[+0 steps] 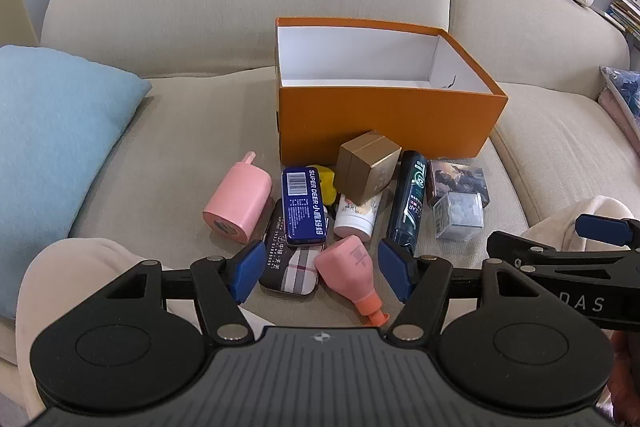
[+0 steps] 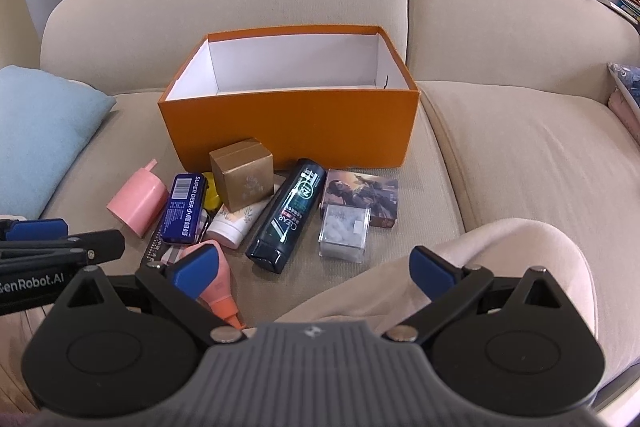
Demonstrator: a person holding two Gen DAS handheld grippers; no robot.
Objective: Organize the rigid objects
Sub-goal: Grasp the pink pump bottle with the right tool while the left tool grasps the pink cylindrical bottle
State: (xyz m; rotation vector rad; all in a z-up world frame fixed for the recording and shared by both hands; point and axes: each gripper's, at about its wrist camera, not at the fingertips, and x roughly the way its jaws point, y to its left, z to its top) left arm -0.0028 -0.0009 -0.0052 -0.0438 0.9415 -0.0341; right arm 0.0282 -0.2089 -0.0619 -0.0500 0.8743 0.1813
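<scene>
— While both tools hang over the sofa (image 2: 520,147), how do they stand?

— The left hand-held gripper (image 1: 320,267) has its blue pads parted, nothing pressed between them; a pink bottle with an orange cap (image 1: 352,275) and a plaid-printed flat tin (image 1: 292,275) lie on the cushion below the gap. The right hand-held gripper (image 2: 312,269) is spread very wide and holds nothing. Its right finger (image 2: 430,269) sits over a person's pale-clad leg (image 2: 500,267).

— And the things to be sorted?

— All in a heap on the seat cushion, just in front of the orange box (image 2: 288,123), which is open at the top with white walls inside. None of them shows inside it.

— What's in the heap?

— A gold cube box (image 1: 368,165) perched on a white tube (image 1: 356,217), a dark bottle marked CLEAR (image 1: 410,201) lying on its side, and a blue tin lettered SUPER DEER (image 1: 302,205) resting across the plaid one. Something yellow (image 1: 328,183) peeks out behind it. Left of those lies a pink cylinder (image 1: 238,203). On the right, a clear plastic cube (image 1: 458,215) leans against a picture-printed box (image 1: 458,181).

— Anything at the edges?

— A light blue cushion (image 1: 56,147) on the left.
</scene>
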